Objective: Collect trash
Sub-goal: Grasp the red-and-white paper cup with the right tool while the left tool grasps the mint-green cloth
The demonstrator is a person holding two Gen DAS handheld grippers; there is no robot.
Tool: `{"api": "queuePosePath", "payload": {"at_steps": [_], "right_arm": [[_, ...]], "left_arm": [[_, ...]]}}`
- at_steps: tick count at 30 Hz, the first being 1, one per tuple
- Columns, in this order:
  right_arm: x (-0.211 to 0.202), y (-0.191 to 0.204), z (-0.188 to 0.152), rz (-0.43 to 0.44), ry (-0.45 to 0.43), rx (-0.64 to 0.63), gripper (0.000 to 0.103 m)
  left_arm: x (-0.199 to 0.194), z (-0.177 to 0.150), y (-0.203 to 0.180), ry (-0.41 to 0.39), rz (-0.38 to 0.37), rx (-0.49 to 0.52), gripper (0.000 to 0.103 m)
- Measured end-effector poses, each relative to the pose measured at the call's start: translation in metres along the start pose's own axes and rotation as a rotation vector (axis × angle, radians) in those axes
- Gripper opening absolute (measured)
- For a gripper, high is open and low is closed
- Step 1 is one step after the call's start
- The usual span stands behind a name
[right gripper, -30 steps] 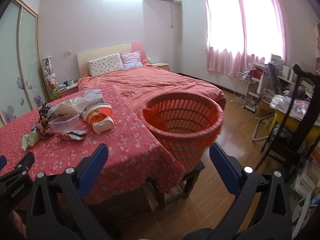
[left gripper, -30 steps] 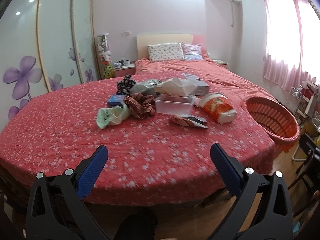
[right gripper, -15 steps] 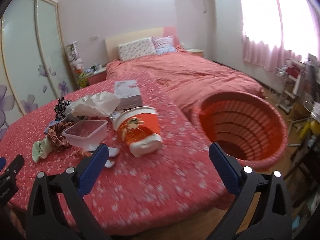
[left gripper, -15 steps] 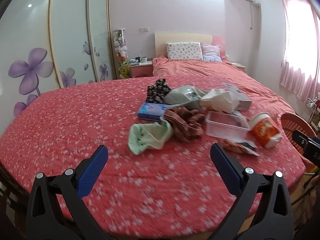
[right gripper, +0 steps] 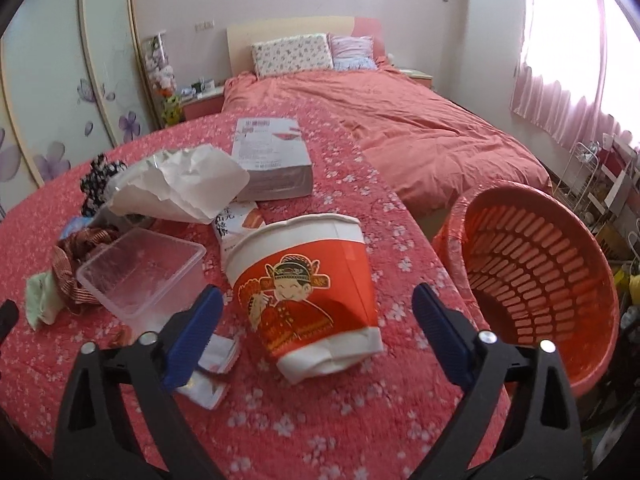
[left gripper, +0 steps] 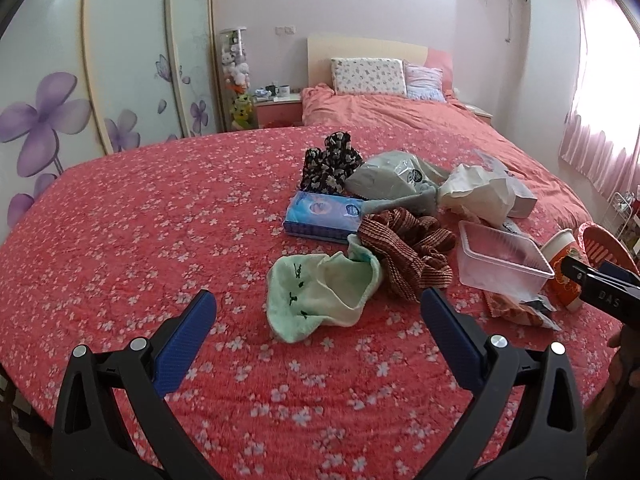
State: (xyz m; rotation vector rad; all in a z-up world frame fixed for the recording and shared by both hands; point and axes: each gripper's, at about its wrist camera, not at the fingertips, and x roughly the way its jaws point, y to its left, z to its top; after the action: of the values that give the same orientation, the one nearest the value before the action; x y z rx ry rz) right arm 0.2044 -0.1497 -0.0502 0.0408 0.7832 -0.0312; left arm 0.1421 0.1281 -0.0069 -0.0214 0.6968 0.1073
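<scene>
Right-wrist view: we see the right gripper (right gripper: 318, 318) pointing down at a tipped noodle cup (right gripper: 306, 294) lying on its side on the flowered bedspread (right gripper: 340, 420). Its jaws stand wide and are closing, with the cup's lower half between the blue pads but not yet touched; nothing is held. Just left of the cup lie a clear plastic tub (right gripper: 140, 276), torn wrappers (right gripper: 212, 368), crumpled paper (right gripper: 184, 186) and a flat cardboard box (right gripper: 272, 160). An orange slatted basket (right gripper: 536, 276) stands off the bed's edge to the right, near the cup.

Left-wrist view: we see the left gripper (left gripper: 318, 338) wide open and empty above the bedspread, in front of a pale green sock (left gripper: 316, 296). Beyond it lie a striped brown cloth (left gripper: 408, 256), a blue tissue pack (left gripper: 324, 216) and a grey bag (left gripper: 390, 176).

We judge the cup to be light, thin-walled and easily crushed, with a smooth printed skin that may slip. Its walls already look dented near the base. We would take it across the middle of the body, where the jaws now straddle it, squeezing gently; the stiffer rolled rim is the alternative. The tub, we expect, is similarly light and springy.
</scene>
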Motion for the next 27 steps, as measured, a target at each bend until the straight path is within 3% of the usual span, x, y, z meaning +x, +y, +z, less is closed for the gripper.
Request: {"api": "queuePosePath", "payload": {"at_steps": [4, 14, 19, 24, 26, 27], "right_arm": [[0.01, 0.004, 0.001, 0.0, 0.029, -0.025, 0.079], [0.013, 0.005, -0.001, 0.021, 0.019, -0.032, 0.075], [0.012, 0.0, -0.002, 0.028, 0.017, -0.002, 0.075], [0.012, 0.002, -0.002, 0.025, 0.016, -0.002, 0.075], [0.012, 0.002, -0.001, 0.028, 0.017, 0.0, 0.075], [0.012, 0.002, -0.001, 0.028, 0.018, 0.001, 0.075]], "left_arm": [[0.006, 0.001, 0.001, 0.018, -0.017, 0.012, 0.098], [0.028, 0.002, 0.004, 0.087, -0.056, 0.03, 0.084], [0.034, 0.001, 0.005, 0.105, -0.076, 0.03, 0.083], [0.053, 0.001, 0.002, 0.167, -0.06, 0.043, 0.067], [0.059, 0.001, 0.003, 0.185, -0.075, 0.034, 0.053], [0.061, 0.003, 0.006, 0.188, -0.082, 0.02, 0.051]]}}
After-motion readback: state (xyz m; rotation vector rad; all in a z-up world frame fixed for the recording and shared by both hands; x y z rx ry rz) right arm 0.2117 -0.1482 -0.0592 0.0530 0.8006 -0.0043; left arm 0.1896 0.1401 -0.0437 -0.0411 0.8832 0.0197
